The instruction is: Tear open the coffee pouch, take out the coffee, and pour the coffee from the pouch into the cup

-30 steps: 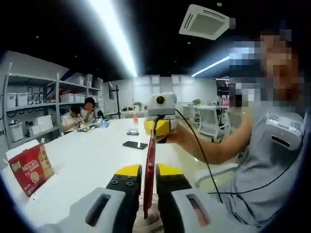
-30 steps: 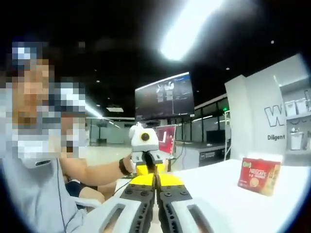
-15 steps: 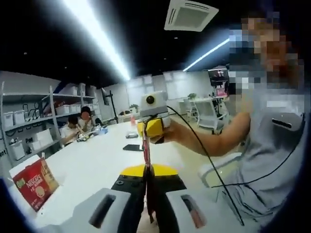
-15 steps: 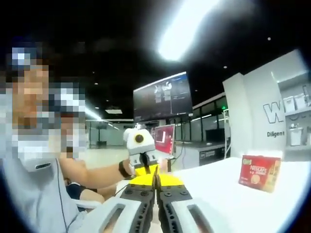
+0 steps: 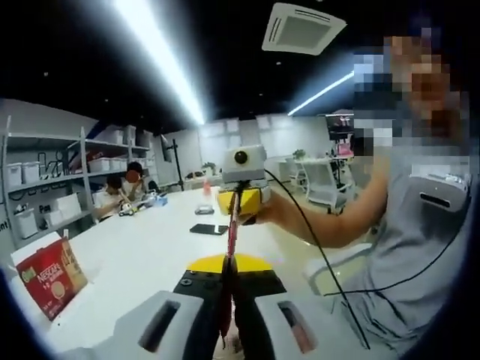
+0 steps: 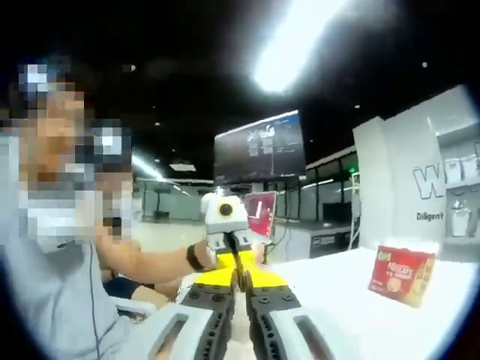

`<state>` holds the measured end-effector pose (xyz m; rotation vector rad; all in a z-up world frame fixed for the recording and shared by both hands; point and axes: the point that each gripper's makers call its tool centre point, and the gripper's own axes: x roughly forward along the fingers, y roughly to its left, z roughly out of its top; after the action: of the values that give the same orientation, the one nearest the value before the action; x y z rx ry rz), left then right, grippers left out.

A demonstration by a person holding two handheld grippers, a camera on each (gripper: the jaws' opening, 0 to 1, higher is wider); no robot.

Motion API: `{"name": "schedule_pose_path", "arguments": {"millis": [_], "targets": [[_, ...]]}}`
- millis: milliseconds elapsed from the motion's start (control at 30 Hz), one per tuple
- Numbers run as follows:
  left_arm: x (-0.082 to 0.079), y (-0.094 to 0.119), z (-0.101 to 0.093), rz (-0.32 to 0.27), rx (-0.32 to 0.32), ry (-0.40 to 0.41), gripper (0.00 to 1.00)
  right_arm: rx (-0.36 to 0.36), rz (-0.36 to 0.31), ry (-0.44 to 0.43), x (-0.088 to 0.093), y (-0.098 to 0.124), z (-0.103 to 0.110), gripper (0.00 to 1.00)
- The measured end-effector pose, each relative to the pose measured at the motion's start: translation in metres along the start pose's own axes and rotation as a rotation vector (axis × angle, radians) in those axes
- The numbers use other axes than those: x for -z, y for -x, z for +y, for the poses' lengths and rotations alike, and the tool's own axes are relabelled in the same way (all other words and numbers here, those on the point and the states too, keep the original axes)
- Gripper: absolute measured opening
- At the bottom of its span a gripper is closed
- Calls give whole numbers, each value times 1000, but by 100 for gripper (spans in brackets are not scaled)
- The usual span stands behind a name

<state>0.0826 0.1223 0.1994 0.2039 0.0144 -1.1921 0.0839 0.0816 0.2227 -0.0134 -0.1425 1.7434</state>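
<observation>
Coffee pouch (image 5: 232,247), a thin red stick seen edge-on, stretches up the middle of the left gripper view, its near end clamped between the closed jaws of the left gripper (image 5: 226,271) at bottom centre and its far end pinched by the right gripper (image 5: 241,199) just above. In the right gripper view the right gripper (image 6: 240,281) is clenched on the same pouch (image 6: 241,279), with the left gripper (image 6: 232,241) facing it. A red Nescafe box (image 5: 51,276) stands on the white counter (image 5: 142,251) at lower left.
</observation>
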Motion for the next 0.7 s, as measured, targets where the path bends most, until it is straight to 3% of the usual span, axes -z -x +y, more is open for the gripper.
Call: {"name": "schedule_pose_path", "arguments": {"millis": [167, 500, 667, 700], "targets": [[-1, 2, 0, -2, -3, 9, 5, 26, -46, -10, -10, 14, -4, 9], [3, 0, -1, 10, -3, 21, 6, 28, -24, -19, -5, 10, -2, 3], [-5, 2, -6, -41, 37, 51, 20, 38, -39, -59, -11, 15, -6, 2], [-5, 2, -6, -40, 36, 51, 19, 38, -39, -60, -11, 14, -7, 2]]}}
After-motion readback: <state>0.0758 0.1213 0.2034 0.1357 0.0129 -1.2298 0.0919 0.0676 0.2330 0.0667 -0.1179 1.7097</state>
